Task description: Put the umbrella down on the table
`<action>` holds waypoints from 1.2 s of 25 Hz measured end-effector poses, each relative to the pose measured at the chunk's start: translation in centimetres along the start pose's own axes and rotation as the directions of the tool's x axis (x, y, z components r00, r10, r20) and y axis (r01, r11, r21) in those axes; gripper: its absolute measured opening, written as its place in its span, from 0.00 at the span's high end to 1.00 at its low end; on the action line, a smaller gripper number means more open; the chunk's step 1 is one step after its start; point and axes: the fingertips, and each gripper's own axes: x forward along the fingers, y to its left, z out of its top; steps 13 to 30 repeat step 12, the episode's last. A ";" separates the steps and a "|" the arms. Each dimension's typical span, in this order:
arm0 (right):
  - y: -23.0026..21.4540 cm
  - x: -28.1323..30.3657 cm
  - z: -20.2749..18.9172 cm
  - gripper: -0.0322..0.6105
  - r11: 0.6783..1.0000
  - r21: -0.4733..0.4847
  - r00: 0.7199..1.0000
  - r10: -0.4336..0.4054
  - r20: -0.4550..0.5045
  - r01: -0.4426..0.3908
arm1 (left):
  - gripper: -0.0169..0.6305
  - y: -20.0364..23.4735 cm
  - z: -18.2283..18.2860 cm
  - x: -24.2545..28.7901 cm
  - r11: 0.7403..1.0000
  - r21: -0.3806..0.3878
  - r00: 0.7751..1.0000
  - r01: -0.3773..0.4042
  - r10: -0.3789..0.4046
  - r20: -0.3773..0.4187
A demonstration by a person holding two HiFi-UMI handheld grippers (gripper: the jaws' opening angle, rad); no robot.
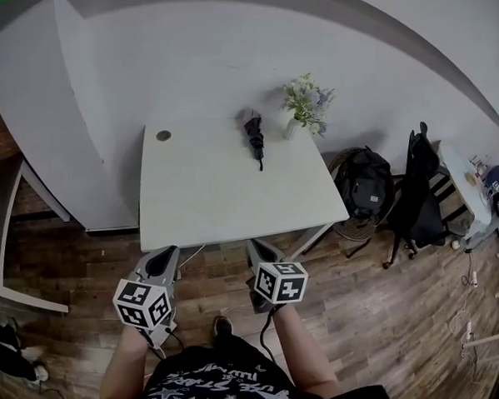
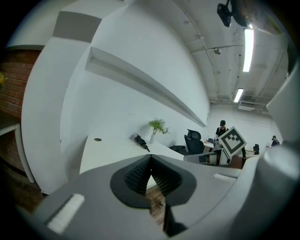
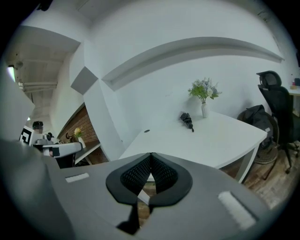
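Observation:
A folded black umbrella [image 1: 254,136] lies on the far part of the white table [image 1: 224,200], next to a vase. It also shows small in the left gripper view [image 2: 140,140] and in the right gripper view [image 3: 187,121]. My left gripper [image 1: 162,256] and right gripper [image 1: 259,246] hang side by side off the table's near edge, well short of the umbrella. Both point towards the table. The left gripper [image 2: 150,158] has its jaws together with nothing between them. So does the right gripper [image 3: 151,155].
A glass vase of flowers [image 1: 305,104] stands at the table's far right corner, and a round cable hole [image 1: 164,135] marks its far left. A black backpack [image 1: 365,184] and a black office chair [image 1: 416,194] stand on the wooden floor to the right. White walls close the far side.

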 end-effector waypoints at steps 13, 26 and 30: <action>6.3 -6.0 -4.2 0.93 0.998 -0.032 0.998 -0.044 0.034 0.045 | 0.97 0.6 -3.0 -8.8 0.999 0.009 0.999 0.045 -0.044 -0.015; 6.3 -6.0 -4.2 0.93 0.998 -0.032 0.998 -0.044 0.034 0.045 | 0.97 0.6 -3.0 -8.8 0.999 0.009 0.999 0.045 -0.044 -0.015; 6.3 -6.0 -4.2 0.93 0.998 -0.032 0.998 -0.044 0.034 0.045 | 0.97 0.6 -3.0 -8.8 0.999 0.009 0.999 0.045 -0.044 -0.015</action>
